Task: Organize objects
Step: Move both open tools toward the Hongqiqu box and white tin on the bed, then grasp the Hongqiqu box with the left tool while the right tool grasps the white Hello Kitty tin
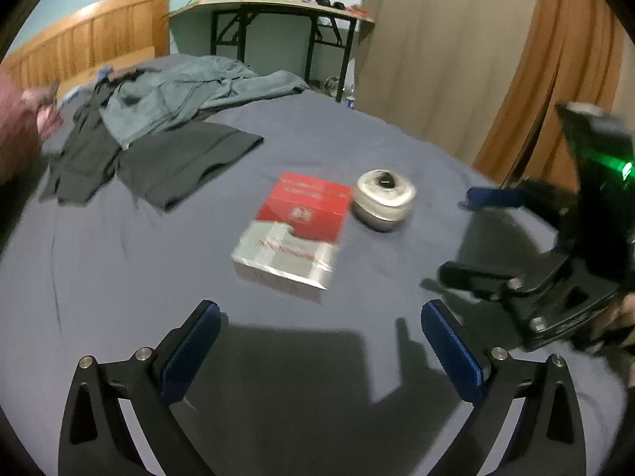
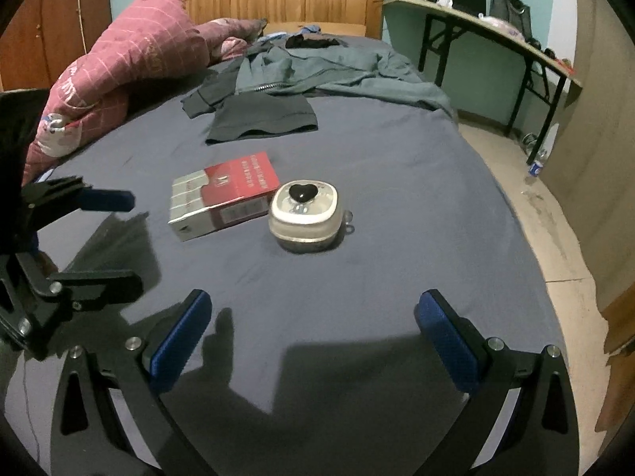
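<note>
1. The left gripper (image 1: 320, 341) hung over the bed (image 1: 119, 261) with its jaws spread wide and nothing between them; its blue pads (image 1: 190, 353) framed bare sheet.
2. The right gripper (image 2: 311, 333) was likewise spread wide and empty, over the near part of the bed.
3. In the left wrist view the right gripper (image 1: 464, 238) showed at 3 o'clock, jaws apart; in the right wrist view the left gripper (image 2: 131, 238) showed at 9 o'clock, also apart.
4. The box (image 1: 295, 230) – red and silver, lying flat – sat near the middle of the sheet, at 12 o'clock from the left gripper and well apart from it.
5. The tin (image 2: 304, 214) – a small rounded case with a black heart on its pale lid – stood upright just beside the box, at its 3 o'clock in both views; from the right wrist view it looked to be touching or nearly touching the box's corner.
6. From the right gripper the tin lay at 12 o'clock and the box at about 11 o'clock.
7. Dark and grey-green clothes (image 2: 301, 79) lay in a loose heap beyond both items, toward the headboard (image 2: 285, 0).
8. A pink quilt (image 2: 119, 67) was bunched at 10 o'clock in the right wrist view.
9. A bench (image 2: 496, 35) with bags and clutter stood beside the bed at 2 o'clock, and curtains (image 1: 496, 59) hung at 1 o'clock in the left wrist view.
</note>
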The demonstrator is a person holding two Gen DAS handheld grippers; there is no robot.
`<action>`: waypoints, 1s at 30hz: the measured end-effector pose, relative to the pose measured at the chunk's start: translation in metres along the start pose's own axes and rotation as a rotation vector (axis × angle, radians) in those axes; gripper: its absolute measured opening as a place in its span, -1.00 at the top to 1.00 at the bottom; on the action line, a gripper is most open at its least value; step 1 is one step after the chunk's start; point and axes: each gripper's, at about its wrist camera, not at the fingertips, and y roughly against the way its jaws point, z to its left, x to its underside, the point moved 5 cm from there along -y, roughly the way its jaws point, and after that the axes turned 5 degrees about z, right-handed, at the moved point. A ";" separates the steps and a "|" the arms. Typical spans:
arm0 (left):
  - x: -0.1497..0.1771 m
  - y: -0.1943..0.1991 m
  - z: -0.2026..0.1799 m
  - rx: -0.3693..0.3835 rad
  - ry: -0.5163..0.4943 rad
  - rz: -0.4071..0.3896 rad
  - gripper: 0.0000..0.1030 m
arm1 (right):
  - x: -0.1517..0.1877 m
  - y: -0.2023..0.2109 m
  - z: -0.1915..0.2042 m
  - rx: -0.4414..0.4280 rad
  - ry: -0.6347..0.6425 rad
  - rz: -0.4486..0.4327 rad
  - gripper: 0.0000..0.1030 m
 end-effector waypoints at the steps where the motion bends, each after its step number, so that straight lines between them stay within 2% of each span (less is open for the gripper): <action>1: -0.002 -0.007 0.004 -0.004 -0.007 0.013 -0.99 | -0.004 -0.003 -0.002 0.001 -0.003 -0.004 -1.00; 4: -0.008 -0.029 0.014 -0.021 -0.027 0.054 -0.99 | -0.015 -0.010 -0.004 0.029 -0.004 -0.017 -1.00; 12: -0.029 -0.046 0.018 0.018 -0.102 0.004 -0.99 | -0.026 -0.030 -0.001 0.046 0.017 0.019 -1.00; 18: -0.033 -0.066 0.014 0.029 -0.163 0.041 -0.99 | -0.028 -0.037 -0.005 0.047 0.003 0.041 -1.00; 25: -0.038 -0.074 0.017 0.033 -0.171 0.054 -0.99 | -0.035 -0.049 -0.005 0.086 0.012 0.063 -1.00; 30: -0.039 -0.074 0.018 0.032 -0.151 0.059 -0.99 | -0.039 -0.054 -0.009 0.079 -0.017 0.064 -1.00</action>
